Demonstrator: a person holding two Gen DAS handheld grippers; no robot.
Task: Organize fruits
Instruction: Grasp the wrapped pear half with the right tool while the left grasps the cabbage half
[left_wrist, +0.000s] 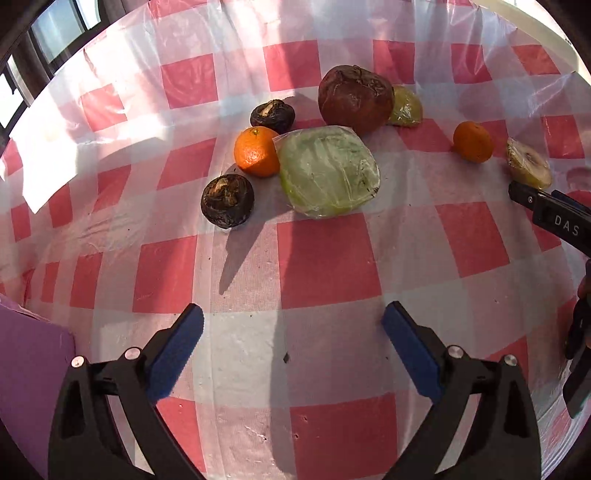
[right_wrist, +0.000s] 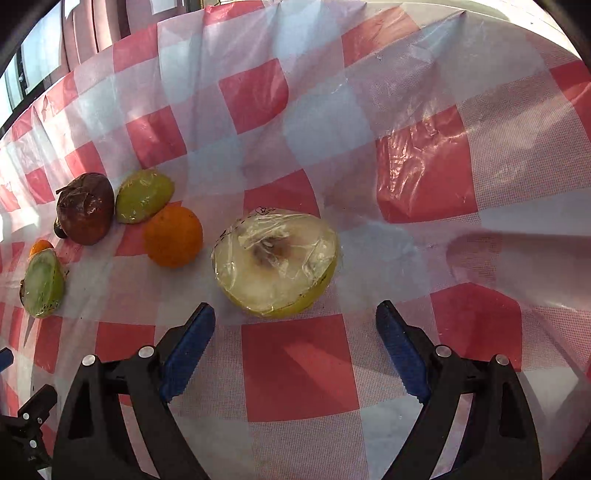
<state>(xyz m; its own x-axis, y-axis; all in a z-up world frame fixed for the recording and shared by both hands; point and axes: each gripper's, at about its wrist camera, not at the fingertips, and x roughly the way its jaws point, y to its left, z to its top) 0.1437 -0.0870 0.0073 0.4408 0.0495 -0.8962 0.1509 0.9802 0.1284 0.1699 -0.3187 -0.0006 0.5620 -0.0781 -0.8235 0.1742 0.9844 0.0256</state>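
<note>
On the red-and-white checked tablecloth (left_wrist: 325, 258), all fruit lies loose; nothing yet reads as sorted. Left gripper (left_wrist: 291, 328) hangs above bare cloth, jaws wide apart, nothing between them. Ahead of it, a cluster: wrapped green fruit half (left_wrist: 328, 170) touching an orange (left_wrist: 256, 151) at its left; one dark shrivelled fruit (left_wrist: 227, 201) near the gripper side of that orange, a second dark fruit (left_wrist: 272, 115) behind it; a large wrinkled brown fruit (left_wrist: 355, 98) behind the green half, with a small wrapped yellow-green piece (left_wrist: 406, 107) tucked against its right. Well apart to the right, a second orange (left_wrist: 472, 142) and a wrapped pale fruit half (left_wrist: 528, 162). Right gripper (right_wrist: 295, 332) also spread open and empty, the pale half (right_wrist: 277, 262) just beyond its fingertips, cut face up under film, not touched. A purple object (left_wrist: 29, 369) sits at the left edge of the left wrist view; cannot tell whether it is a container. Judgement: task at or near its start; no fruit held, no clear destination visible. The cluster may be partial gathering, but that is uncertain. Remaining: the outlying orange and pale half at least, possibly everything.
</note>
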